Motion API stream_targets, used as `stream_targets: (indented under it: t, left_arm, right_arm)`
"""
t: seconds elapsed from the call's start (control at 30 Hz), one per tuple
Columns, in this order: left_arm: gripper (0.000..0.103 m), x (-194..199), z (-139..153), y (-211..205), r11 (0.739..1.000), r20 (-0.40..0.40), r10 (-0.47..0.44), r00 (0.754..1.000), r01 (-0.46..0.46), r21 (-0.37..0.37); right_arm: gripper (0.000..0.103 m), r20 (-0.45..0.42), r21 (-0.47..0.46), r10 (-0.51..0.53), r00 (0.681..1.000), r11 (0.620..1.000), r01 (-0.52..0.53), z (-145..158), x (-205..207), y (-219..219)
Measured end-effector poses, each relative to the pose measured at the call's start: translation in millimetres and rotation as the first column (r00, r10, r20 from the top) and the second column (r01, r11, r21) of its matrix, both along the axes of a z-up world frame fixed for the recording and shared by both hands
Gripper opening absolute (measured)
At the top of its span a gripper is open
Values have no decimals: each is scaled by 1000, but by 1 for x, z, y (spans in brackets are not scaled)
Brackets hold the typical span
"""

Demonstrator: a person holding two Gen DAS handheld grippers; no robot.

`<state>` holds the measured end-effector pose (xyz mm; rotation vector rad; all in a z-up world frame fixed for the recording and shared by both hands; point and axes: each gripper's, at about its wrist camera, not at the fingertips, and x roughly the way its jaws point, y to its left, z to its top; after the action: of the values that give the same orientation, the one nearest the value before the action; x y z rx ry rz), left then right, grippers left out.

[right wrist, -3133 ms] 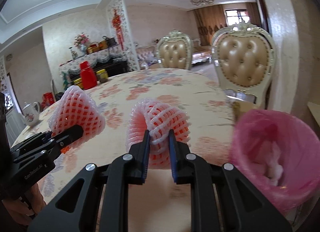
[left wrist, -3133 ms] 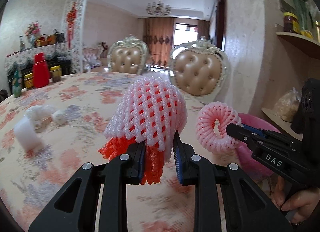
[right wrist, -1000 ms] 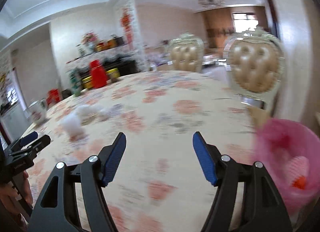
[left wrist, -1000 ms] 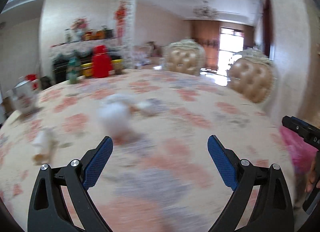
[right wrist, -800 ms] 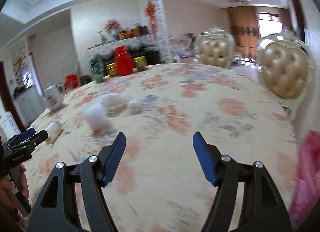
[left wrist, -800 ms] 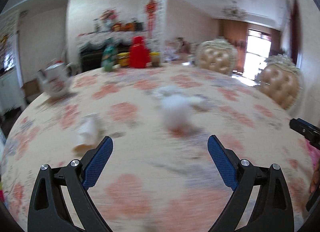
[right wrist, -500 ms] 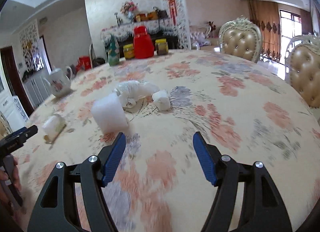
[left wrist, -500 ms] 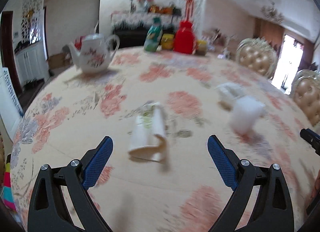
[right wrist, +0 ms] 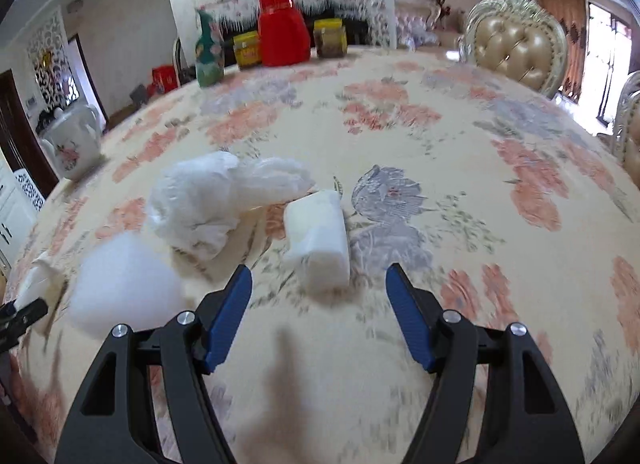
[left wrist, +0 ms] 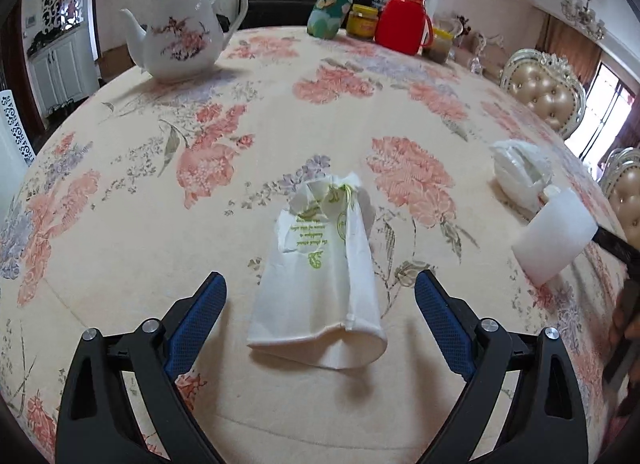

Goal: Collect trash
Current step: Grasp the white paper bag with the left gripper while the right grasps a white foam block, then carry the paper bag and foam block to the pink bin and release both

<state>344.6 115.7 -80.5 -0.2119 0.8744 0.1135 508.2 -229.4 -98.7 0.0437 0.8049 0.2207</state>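
A crushed white paper cup [left wrist: 320,272] with green print lies on its side on the floral table [left wrist: 120,224]. My left gripper [left wrist: 320,308] is open and empty, with the cup's wide end between its fingers. In the right wrist view a small white foam roll [right wrist: 318,240] lies just ahead of my open, empty right gripper [right wrist: 318,312]. A crumpled white plastic bag [right wrist: 212,200] lies left of the roll. A white foam block [right wrist: 124,280] sits at the left, and it also shows in the left wrist view [left wrist: 558,236].
A white floral teapot [left wrist: 180,30] stands at the table's far left. A red jug [right wrist: 282,28], a green vase [right wrist: 208,50] and jars [right wrist: 330,38] stand at the far edge. Padded chairs [right wrist: 516,48] stand behind the table on the right.
Both grippers let go of the pink foam nets at the pink bin, opened and swung left. The left now frames the paper cup; the right has closed in on the foam roll.
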Motion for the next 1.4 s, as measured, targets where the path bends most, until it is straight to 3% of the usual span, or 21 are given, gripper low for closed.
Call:
stream_targets:
  t: [0.17,0.3,0.37,0.4,0.47,0.57,0.87,1.1,1.4]
  left_arm:
    - [84,6,-4,-3,1000,-27,-13,1000,13,15]
    - [83,10,-4,-6,999,-41,-10,999,12,44]
    - [72,11,-5,-7,998,-47,-2,999,5,63]
    - [69,10,-4,-7,998,-43,6,999,-3,66]
    - [47,8,-2,-6,997,-35,9,999,-6,75]
    - [47,3,0,-5,998,-21,-16,1000,17,55]
    - [47,-62,26,-41,993,110,-93,990,84,81]
    - [47,-139,44,-92,985,248,-155,956,131,111]
    - [48,-194,48,-143,971,330,-239,913,214,109]
  right_arm:
    - [66,-45,-37,16,999,999,-17,-7,35,10]
    - [56,-73,-76,28,997,997,-34,-12,46,20]
    - [48,-76,-95,27,997,995,-34,-13,47,23]
    - [36,-70,-106,24,997,994,-31,-12,46,24]
    - [34,-67,-111,32,997,993,-39,-12,44,26]
    - [29,-35,-111,19,999,994,-23,-8,29,23]
    - [29,6,-35,63,998,997,-62,7,-86,17]
    - [29,79,21,75,994,997,-77,15,-185,13]
    - [29,169,49,45,985,997,-54,24,-276,-6]
